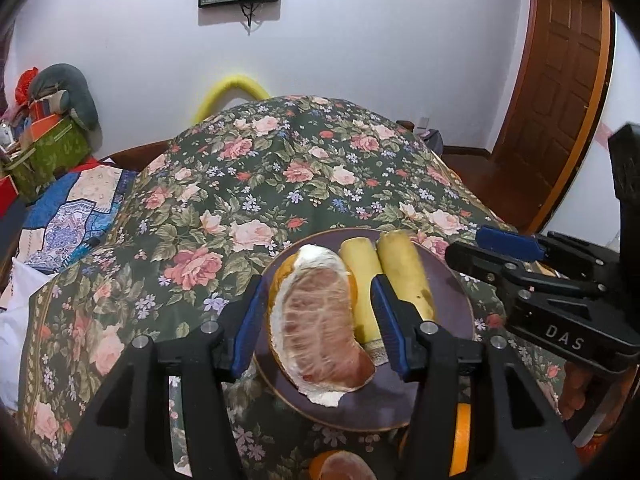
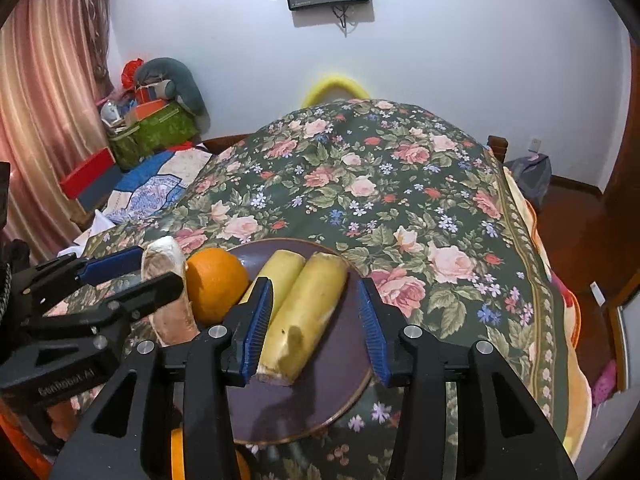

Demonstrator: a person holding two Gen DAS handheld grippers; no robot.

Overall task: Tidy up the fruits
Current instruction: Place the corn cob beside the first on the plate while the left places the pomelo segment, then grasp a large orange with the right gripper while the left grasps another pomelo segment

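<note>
Fruit is gathered on the plate [image 2: 280, 412]: the pomelo wedge [image 1: 320, 320] is pinched by the left gripper [image 1: 316, 320] at the plate's left side, while the right gripper [image 2: 316, 328] is spread around one banana piece [image 2: 308, 312], seemingly just set beside its twin.

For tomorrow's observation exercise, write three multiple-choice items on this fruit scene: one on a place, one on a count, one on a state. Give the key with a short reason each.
1. Where do the banana pieces lie?
A. On the dark plate
B. In a basket
C. On the floor

2. How many banana pieces are on the plate?
A. One
B. Two
C. Four

3. What is the state of the citrus segment between the left gripper's jaws?
A. Whole, in its rind
B. Peeled, pink flesh showing
C. Wrapped in foil

Key: 1 A, both pieces rest on the plate; 2 B, two lie side by side; 3 B, white pith and bare pink flesh show.
</note>
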